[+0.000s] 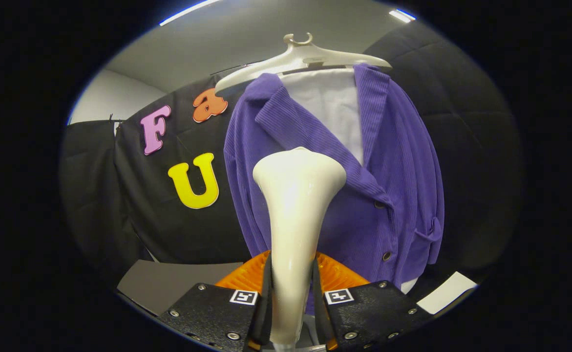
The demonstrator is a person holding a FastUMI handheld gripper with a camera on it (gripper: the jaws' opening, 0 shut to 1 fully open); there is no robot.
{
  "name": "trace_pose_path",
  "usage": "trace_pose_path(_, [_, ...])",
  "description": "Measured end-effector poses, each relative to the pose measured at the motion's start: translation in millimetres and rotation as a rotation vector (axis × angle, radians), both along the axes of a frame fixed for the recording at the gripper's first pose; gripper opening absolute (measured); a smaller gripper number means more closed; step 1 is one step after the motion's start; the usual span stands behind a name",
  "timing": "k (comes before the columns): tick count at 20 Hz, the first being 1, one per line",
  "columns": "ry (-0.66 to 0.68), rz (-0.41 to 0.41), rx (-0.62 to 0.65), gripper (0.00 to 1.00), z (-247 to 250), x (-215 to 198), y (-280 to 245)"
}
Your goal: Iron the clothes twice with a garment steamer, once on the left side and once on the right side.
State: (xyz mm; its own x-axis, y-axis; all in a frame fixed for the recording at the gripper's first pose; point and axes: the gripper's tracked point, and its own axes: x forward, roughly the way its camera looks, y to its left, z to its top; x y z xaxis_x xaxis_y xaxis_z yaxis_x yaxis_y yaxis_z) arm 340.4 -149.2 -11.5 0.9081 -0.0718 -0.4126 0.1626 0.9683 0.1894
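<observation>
Black quilted cloth forms the booth wall from nine o'clock round to three. Above it, a plain grey ceiling carries two strip lights: one at eleven o'clock, a shorter one at one. A pale wall shows at ten. A grey board lies at seven, a white sheet at five.

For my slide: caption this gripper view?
Fingers shut on the steamer, its head raised before the purple jacket on its hanger.
</observation>
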Motion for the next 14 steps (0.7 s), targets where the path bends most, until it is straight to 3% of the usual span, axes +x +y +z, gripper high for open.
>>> trace_pose_path(14, [0.244, -0.015, 0.040, 0.36, -141, -64, -9])
